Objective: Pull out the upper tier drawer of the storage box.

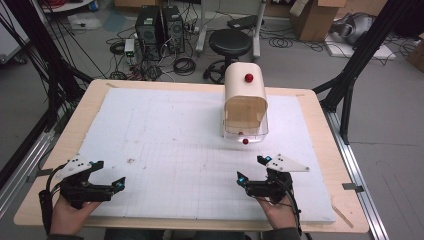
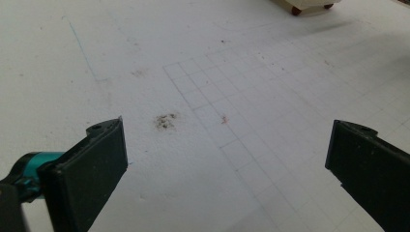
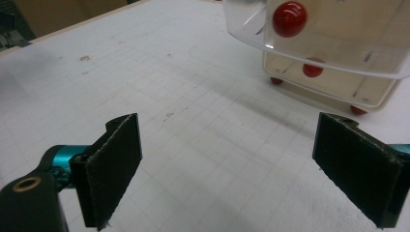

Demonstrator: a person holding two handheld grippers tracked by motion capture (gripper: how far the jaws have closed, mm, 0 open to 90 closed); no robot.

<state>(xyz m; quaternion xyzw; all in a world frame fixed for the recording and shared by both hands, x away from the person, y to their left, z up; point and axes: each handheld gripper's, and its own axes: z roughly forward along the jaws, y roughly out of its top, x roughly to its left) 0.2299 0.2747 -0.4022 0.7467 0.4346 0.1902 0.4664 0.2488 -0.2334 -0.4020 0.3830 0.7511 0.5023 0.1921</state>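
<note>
Bread box (image 1: 244,102) stands toward the far right of the white board (image 1: 165,130) in the high view, its clear curved lid down and a red knob (image 1: 248,77) on top. Both grippers rest near the person's edge, well apart from the box: the left gripper (image 1: 101,176) and the right gripper (image 1: 252,170), each with jaws spread and nothing between them. The right one is nearer, so it seems best placed to reach forward, staying low and level to meet the lid's knob squarely.

Left gripper view adds a small dark smudge (image 2: 165,121) on the board's grid and only a corner of the box.

Right gripper view gives what the others lack: the lid knob (image 3: 289,18) up close, the clear lid edge, and the box's red feet.
</note>
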